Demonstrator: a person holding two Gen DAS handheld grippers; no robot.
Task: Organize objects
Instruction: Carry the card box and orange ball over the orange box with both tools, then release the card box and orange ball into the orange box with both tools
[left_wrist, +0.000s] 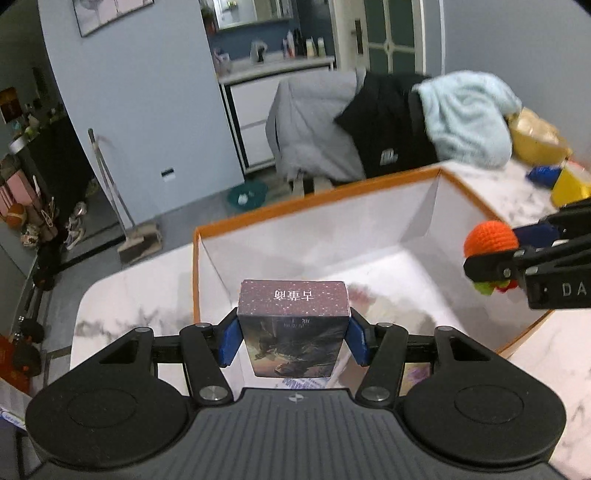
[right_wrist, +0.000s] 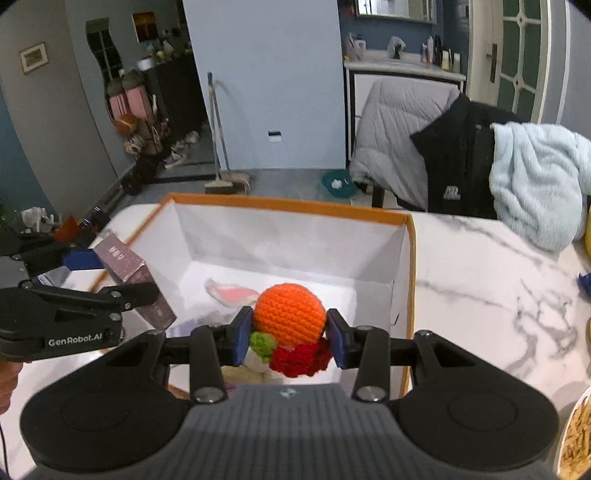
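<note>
Dim, cool light (fisheye-bent, blurred edges)

My left claw (left_wrist: 293, 334) covers the lower sides of the card box (left_wrist: 293, 325) with its blue pads, and my own housing cuts off its bottom edge. In my right claw (right_wrist: 290, 338) the crochet toy (right_wrist: 290, 314) hides its underside; green and red bits poke out, shape unclear. A pink and white thing (right_wrist: 231, 293) on the floor of the orange-rimmed box (right_wrist: 295, 205) is blurred and partly covered. Yellow items (left_wrist: 569, 181) at the right edge are cut off
</note>
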